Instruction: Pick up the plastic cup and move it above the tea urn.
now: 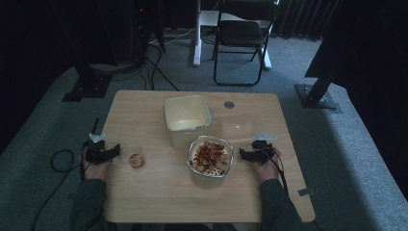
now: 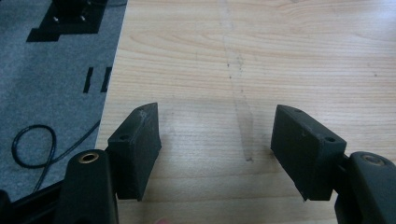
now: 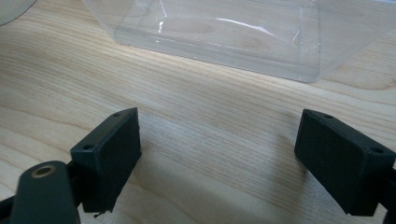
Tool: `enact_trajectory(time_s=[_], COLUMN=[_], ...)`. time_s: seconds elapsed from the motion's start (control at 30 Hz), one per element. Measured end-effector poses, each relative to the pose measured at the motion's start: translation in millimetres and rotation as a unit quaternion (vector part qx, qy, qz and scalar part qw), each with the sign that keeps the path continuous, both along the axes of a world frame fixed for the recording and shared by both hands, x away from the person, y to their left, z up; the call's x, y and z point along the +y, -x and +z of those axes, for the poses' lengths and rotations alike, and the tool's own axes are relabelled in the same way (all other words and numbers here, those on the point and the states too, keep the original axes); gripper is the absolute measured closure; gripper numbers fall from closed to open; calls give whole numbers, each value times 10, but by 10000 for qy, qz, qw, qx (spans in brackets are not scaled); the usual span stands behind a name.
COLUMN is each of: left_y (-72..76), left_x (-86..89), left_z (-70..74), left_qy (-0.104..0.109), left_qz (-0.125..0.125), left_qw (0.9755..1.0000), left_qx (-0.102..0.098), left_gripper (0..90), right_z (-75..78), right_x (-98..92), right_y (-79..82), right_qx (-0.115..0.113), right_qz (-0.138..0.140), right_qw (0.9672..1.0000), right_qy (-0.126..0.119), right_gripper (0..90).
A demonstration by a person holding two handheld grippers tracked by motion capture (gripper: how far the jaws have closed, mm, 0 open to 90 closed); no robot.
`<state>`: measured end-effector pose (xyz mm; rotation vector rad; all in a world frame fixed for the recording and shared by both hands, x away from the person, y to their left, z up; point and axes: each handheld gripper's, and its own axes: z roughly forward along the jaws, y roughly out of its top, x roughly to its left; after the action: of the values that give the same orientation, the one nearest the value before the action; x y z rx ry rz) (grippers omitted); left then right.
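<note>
My left gripper [image 1: 102,148] rests at the table's left edge, held by a hand. In the left gripper view its jaws [image 2: 215,135] stand open over bare wood, with nothing between them. A small clear cup [image 1: 134,156] holding amber liquid stands just right of it. My right gripper [image 1: 252,150] sits to the right of a metal bowl [image 1: 210,180] filled with red and pale ring-shaped pieces [image 1: 209,155]. The right gripper's jaws [image 3: 217,149] are open and empty. A clear plastic container [image 3: 219,37] lies just beyond them, faintly visible on the table [image 1: 242,126].
A cream square tub [image 1: 187,126] stands at the table's middle, behind the bowl. A small round grommet [image 1: 229,104] sits near the far edge. Cables trail off the left side over grey carpet [image 2: 42,93]. A black chair [image 1: 243,33] stands beyond the table.
</note>
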<state>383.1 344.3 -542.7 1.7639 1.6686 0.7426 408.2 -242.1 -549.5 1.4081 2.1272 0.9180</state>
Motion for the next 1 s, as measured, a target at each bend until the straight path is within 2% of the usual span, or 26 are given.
enact_trajectory(time_s=[0.07, 0.13, 0.17, 0.23, 0.27, 0.43, 0.57, 0.83, 1.0], left_y=[2, 3, 3, 1, -1, 2, 11, 14, 16], left_x=[-7, -25, -25, -58, -70, -62, -88, -98, -100], left_z=[2, 2, 2, -3, -4, -4, -3, -7, -5], left_qy=[-12, 8, 8, -117, -141, -46, -64, -59, -60], left_qz=[-49, -73, -73, -130, -163, -165, -238, -291, -298], left_qw=[10000, 10000, 10000, 9998, 9997, 9998, 9996, 9995, 9995], left_qx=[25, 48, 48, 67, 67, 97, 110, 94, 102], left_gripper=[335, 335, 336, 338, 338, 339, 336, 334, 334], right_z=[1, 19, 19, 78, 87, 219, 336, 554, 604], right_x=[-1, -6, -6, -35, -47, -185, -294, -334, -399], right_y=[-2, 6, 6, 3, 1, 10, -50, -257, -492], right_qx=[4, 45, 45, 199, 194, -84, -227, -476, -411], right_qz=[12, -47, -47, -192, -208, -440, -649, -923, -1193], right_qw=[10000, 10000, 10000, 9996, 9996, 9990, 9973, 9942, 9912], right_qy=[1, 18, 18, 83, 82, -34, -263, -281, -406], right_gripper=[143, 222, 222, 321, 336, 419, 440, 465, 474])
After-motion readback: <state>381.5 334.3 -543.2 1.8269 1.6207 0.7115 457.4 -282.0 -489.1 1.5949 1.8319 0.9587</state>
